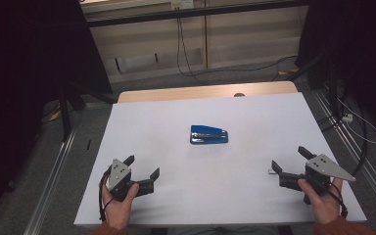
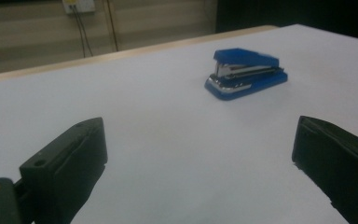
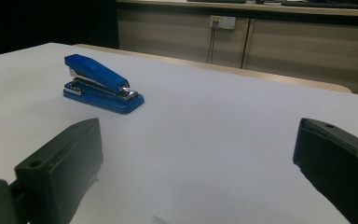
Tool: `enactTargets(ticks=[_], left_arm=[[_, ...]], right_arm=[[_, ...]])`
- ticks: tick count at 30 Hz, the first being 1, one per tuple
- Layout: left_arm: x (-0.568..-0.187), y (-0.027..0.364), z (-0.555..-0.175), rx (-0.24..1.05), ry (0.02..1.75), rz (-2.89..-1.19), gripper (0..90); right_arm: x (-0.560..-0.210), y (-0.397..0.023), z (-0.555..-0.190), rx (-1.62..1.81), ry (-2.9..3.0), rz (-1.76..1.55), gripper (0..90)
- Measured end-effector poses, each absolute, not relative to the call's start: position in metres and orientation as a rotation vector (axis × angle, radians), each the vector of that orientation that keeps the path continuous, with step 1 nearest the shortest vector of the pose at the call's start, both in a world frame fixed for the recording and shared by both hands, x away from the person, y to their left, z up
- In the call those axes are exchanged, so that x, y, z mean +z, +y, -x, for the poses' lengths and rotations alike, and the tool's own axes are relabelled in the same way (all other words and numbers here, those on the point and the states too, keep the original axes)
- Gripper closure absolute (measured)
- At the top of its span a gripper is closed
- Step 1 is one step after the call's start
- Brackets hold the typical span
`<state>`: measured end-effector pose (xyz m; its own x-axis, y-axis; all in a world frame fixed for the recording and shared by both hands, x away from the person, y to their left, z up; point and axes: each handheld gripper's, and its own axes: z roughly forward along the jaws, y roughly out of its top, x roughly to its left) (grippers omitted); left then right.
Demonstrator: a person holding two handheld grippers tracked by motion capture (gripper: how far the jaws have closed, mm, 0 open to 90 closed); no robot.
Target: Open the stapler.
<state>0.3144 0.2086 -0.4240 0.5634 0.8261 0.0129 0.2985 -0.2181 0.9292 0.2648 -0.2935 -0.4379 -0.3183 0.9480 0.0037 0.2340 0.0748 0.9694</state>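
blue stapler [image 1: 209, 134] sat mid-frame, untouched | left gripper [image 1: 142, 167] spread, empty | right gripper [image 1: 291, 158] spread, empty | risk: one-sided contact likely skids stapler across smooth tabletop [image 1: 254, 117]

No readable text, labels, brands, numbers or signs anywhere. Blue stapler [image 1: 209, 134] at 12 o'clock of bench centre carries no legible marking on its top or base. Wall outlet plate [image 3: 223, 21] at 12 o'clock is too small and blurred to read.

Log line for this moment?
stapler: mid-table, untouched | left hand-held gripper: open, empty | right hand-held gripper: open, empty
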Motion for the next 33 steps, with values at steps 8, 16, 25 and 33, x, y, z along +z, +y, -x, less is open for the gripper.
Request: enactTargets(ticks=[8, 16, 25, 33], left_arm=[[-0.424, 0.207, -0.315, 0.641, 0.909, -1.800, 3.5], [-0.424, 0.207, -0.315, 0.635, 0.916, -1.799, 3.7], [-0.425, 0.205, -0.317, 0.598, 0.901, -1.826, 6.1], [-0.424, 0.203, -0.318, 0.596, 0.923, -1.830, 5.6]], right_arm=[[-0.439, -0.291, -0.266, 1.298, 1.680, -1.178, 1.5], [-0.440, -0.285, -0.267, 1.288, 1.708, -1.166, 1.1], [-0.441, -0.280, -0.271, 1.300, 1.750, -1.165, 1.2], [-0.441, -0.272, -0.273, 1.327, 1.787, -1.144, 1.0]])
